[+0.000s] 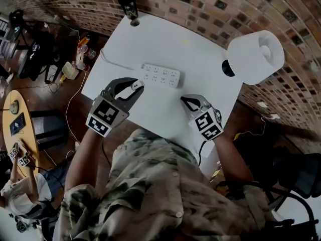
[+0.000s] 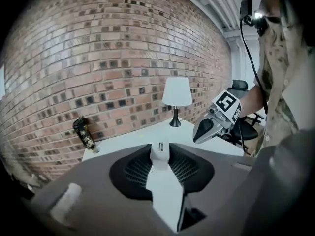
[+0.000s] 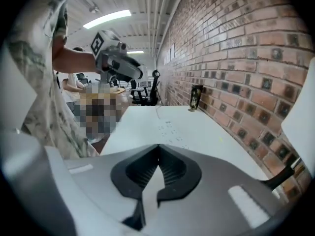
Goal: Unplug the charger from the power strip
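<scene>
Head view: white table [image 1: 200,69] set against a brick wall [image 1: 200,4], with the power strip [image 1: 160,76] flat near the middle, sockets up.

Left gripper [image 1: 135,86] just beside the strip's near left corner, closed on something small and white at the tips. Not identifiable from above. Resolved in the left gripper view as the charger [image 2: 160,154]: white body pinched between the two pads, narrow end pointing away toward the table, small dark label on that end. Shows table, lamp and wall beyond, but not the strip.

Height supplied by the right gripper view only: left gripper up in the air, well above the tabletop, with the strip's sockets [image 3: 169,131] faint on the white surface below and apart from it. Charger therefore off the strip, carried in the left gripper.

Right gripper [image 1: 184,101] over the near right part of the table, close to the edge. Jaws fully together in the right gripper view, tips touching, nothing between them. Same closed look in the left gripper view, to the right of the lamp.

Lamp [image 1: 256,56] at the far right of the table: only the top of the white shade from above, upright with black stem and base in the left gripper view. Dark bottle [image 1: 129,4] at the far left corner by the wall, present in all three views.

Head view alone: second person [image 1: 20,190] at lower left, beside a round wooden table [image 1: 9,134].
</scene>
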Motion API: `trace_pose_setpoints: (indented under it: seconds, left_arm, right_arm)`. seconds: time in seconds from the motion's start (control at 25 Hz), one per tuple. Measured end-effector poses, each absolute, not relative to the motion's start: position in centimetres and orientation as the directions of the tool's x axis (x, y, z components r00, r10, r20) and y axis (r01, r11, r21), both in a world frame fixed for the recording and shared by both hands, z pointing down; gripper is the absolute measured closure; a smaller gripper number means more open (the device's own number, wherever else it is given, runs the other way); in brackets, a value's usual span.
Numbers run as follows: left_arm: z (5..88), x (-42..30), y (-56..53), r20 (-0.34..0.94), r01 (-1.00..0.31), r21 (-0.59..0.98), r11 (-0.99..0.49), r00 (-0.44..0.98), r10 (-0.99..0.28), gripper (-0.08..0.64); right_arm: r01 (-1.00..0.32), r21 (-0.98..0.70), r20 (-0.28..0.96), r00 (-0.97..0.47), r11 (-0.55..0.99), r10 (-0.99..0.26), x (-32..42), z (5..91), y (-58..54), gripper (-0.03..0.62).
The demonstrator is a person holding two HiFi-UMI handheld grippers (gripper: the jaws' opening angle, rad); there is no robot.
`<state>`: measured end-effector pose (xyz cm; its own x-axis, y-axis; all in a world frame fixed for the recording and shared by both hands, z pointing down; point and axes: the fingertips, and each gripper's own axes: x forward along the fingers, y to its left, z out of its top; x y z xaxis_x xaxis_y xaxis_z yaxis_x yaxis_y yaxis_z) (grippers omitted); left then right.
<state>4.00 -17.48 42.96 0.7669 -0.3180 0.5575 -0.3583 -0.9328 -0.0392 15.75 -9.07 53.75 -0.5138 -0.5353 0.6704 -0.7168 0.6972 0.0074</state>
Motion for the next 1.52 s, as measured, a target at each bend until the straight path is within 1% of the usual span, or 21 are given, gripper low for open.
trace_pose_setpoints:
  seconds: [0.12,0.24,0.4,0.6,0.72,0.8,0.92,1.04,1.16,1.2,1.24,1.36,1.52]
  left_arm:
    - [41.5,2.5,-13.3,0.525,-0.459,-0.008,-0.888,0.754,-0.395,0.448]
    - [40.5,1.3,-8.7,0.510,-0.506,0.023,-0.862,0.748,-0.425,0.448]
    - [38.9,0.1,-2.8,0.495,-0.510,0.044,-0.859,0.758,-0.424,0.448]
    - [36.8,-2.8,2.7,0.442,-0.529,0.047,-0.847,0.771,-0.457,0.448]
    - [35.2,-5.8,6.7,0.403,-0.540,0.042,-0.840,0.779,-0.480,0.448]
    - [34.4,-8.4,9.6,0.384,-0.549,0.040,-0.835,0.780,-0.495,0.448]
    - [33.8,-12.0,14.0,0.355,-0.544,0.038,-0.839,0.792,-0.497,0.448]
    - [34.1,-15.0,18.5,0.337,-0.508,0.033,-0.861,0.817,-0.469,0.448]
    - [35.0,-17.1,22.6,0.338,-0.468,0.066,-0.881,0.841,-0.422,0.448]
    - [35.1,-17.5,24.0,0.340,-0.458,0.072,-0.886,0.846,-0.410,0.448]
    - [35.2,-17.9,25.3,0.340,-0.452,0.072,-0.889,0.849,-0.404,0.448]
    - [34.9,-18.4,28.3,0.335,-0.441,0.060,-0.896,0.854,-0.398,0.448]
    - [33.9,-16.9,31.5,0.321,-0.438,0.057,-0.897,0.859,-0.399,0.448]
  right_arm:
    - [-0.684,0.009,0.610,-0.574,0.729,-0.546,15.4,51.9,-6.2,0.586]
    - [-0.655,-0.001,0.551,-0.631,0.756,-0.547,14.9,50.4,-3.8,0.586]
    - [-0.662,-0.003,0.495,-0.652,0.749,-0.574,14.5,47.1,-0.7,0.586]
    - [-0.679,-0.009,0.452,-0.657,0.734,-0.603,11.5,44.1,3.6,0.586]
    - [-0.691,0.002,0.429,-0.653,0.723,-0.624,9.0,42.6,7.3,0.586]
    - [-0.712,-0.039,0.401,-0.653,0.701,-0.642,6.9,41.5,10.0,0.586]
    - [-0.755,-0.085,0.374,-0.629,0.651,-0.681,3.9,39.8,14.8,0.584]
    - [-0.793,-0.066,0.362,-0.584,0.605,-0.726,1.2,37.8,19.8,0.584]
    - [-0.819,-0.053,0.384,-0.545,0.571,-0.746,-1.1,37.1,25.0,0.583]
    - [-0.823,-0.048,0.392,-0.537,0.566,-0.747,-1.6,36.9,26.7,0.554]
    - [-0.825,-0.038,0.396,-0.531,0.564,-0.750,-2.0,36.5,28.3,0.523]
    - [-0.836,0.003,0.387,-0.505,0.549,-0.772,-2.0,35.3,32.0,0.525]
    - [-0.847,0.023,0.365,-0.487,0.531,-0.793,-0.5,33.9,35.9,0.526]
